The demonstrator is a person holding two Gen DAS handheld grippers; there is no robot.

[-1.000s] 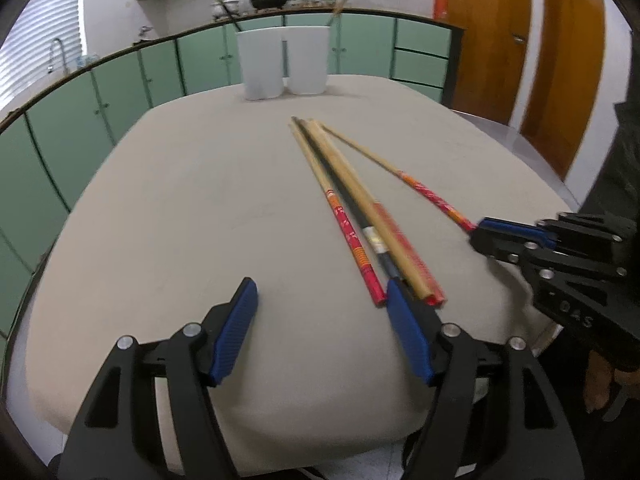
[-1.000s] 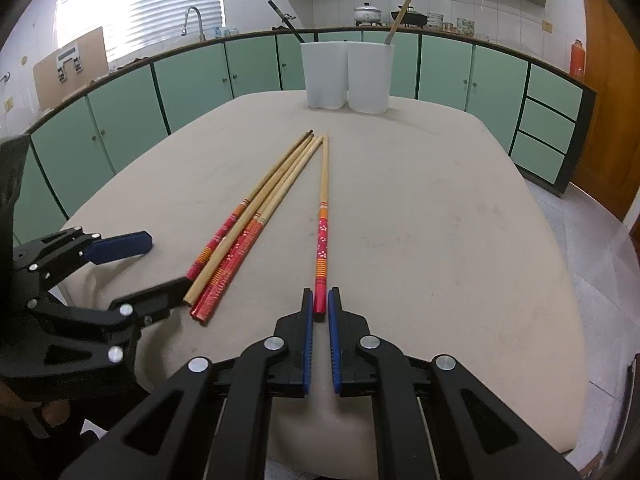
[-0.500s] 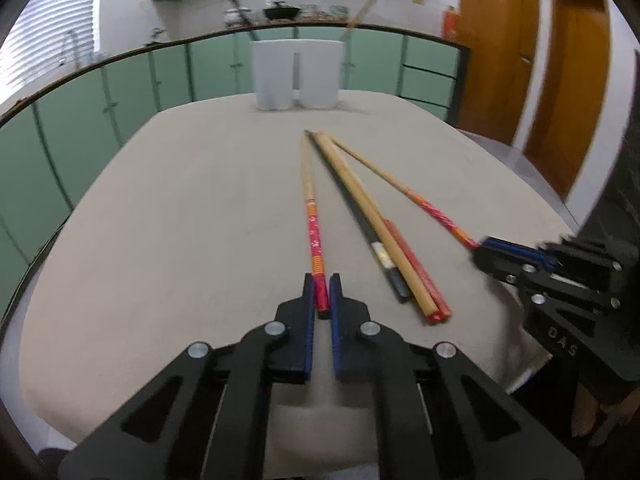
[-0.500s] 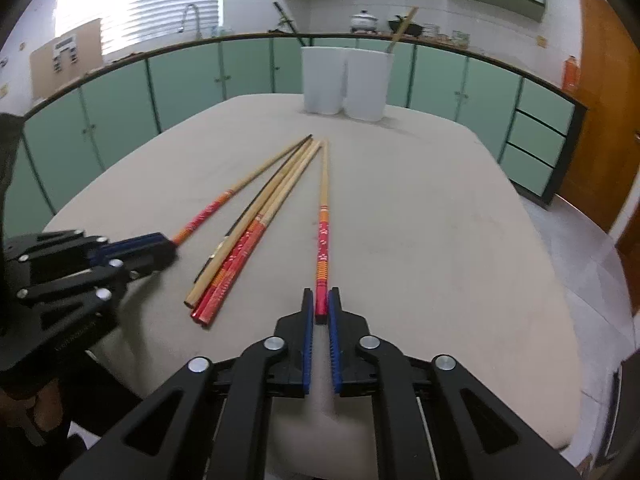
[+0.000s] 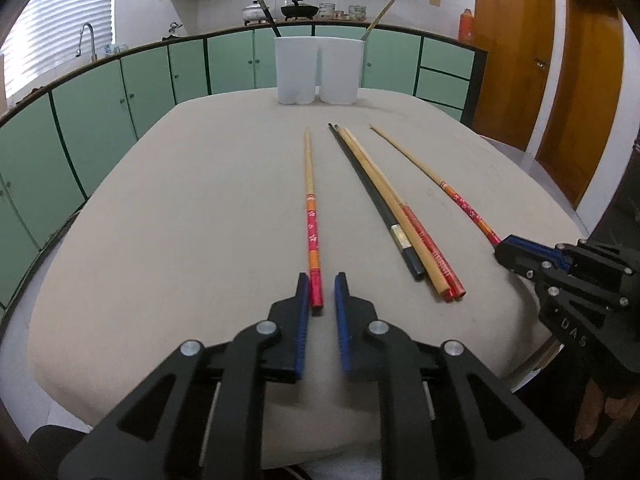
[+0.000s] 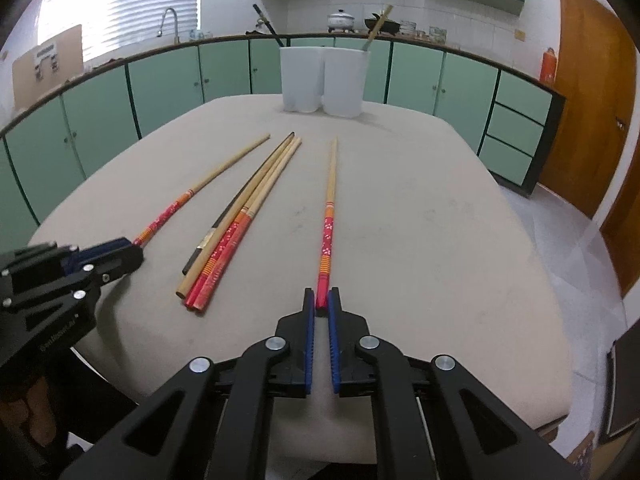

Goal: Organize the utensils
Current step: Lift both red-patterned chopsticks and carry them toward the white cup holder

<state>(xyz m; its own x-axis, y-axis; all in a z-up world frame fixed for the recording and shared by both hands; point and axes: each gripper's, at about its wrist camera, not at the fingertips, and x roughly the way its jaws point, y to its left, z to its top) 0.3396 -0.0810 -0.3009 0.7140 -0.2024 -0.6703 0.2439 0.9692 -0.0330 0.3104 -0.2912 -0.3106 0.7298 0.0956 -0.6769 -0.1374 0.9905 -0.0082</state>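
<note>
Several long chopsticks lie on a beige table [image 5: 180,220]. My left gripper [image 5: 322,292] stands slightly open around the red end of one red-and-wood chopstick [image 5: 311,216]; the stick rests against the left pad. My right gripper [image 6: 321,302] is shut on the red end of another red-and-wood chopstick [image 6: 329,208]. A bundle of a black, a plain wooden and a red-handled chopstick [image 5: 394,216] lies between them; it also shows in the right wrist view [image 6: 240,216]. Two white holder cups [image 5: 318,70] stand at the far edge.
The left cup [image 6: 301,79] holds a black utensil and the right cup [image 6: 345,82] a wooden one. Green cabinets [image 5: 120,92] ring the table. Brown doors [image 5: 508,52] stand at the right.
My left gripper closed on a red-and-wood chopstick, drew it left away from the bundle, and has now eased slightly open. My right gripper stays shut on its chopstick.
</note>
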